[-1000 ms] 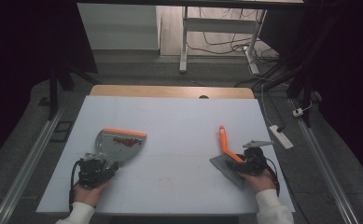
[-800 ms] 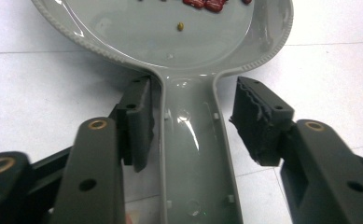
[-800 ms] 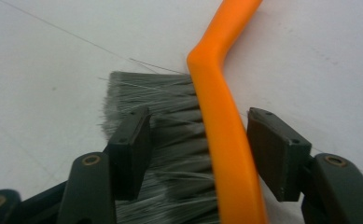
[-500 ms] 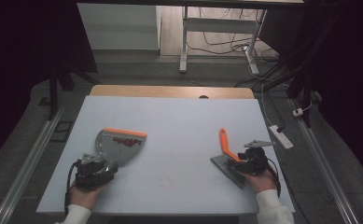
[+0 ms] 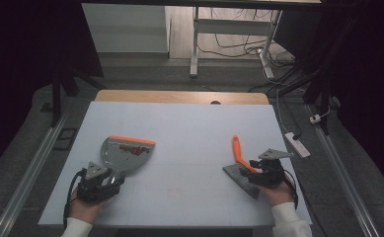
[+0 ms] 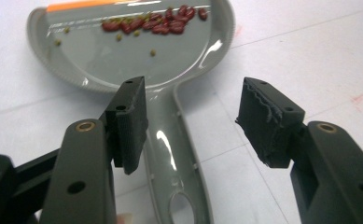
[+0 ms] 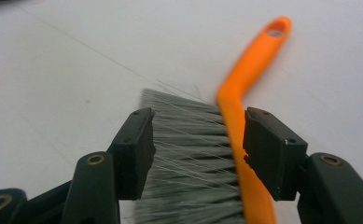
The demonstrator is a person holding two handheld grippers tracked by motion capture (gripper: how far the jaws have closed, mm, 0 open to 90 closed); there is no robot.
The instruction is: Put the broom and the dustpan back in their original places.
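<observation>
**Dustpan and brush lie on the table, both grippers open around them**

Nearest the person, the left gripper (image 5: 111, 178) sits at the table's (image 5: 189, 128) near left, its jaws spread wide to either side of the grey dustpan's (image 6: 137, 51) handle, one pad just beside it and the other clear. The right gripper (image 5: 254, 169) at the near right also stands open, its jaws flanking the brush (image 7: 226, 140); grey bristles lie between them and the orange handle runs just beside one pad, though contact is unclear. Farther out, the dustpan's tray holds red beans (image 6: 158, 22) and a few small greenish ones near its orange lip. The brush handle angles away toward the table's far side
</observation>
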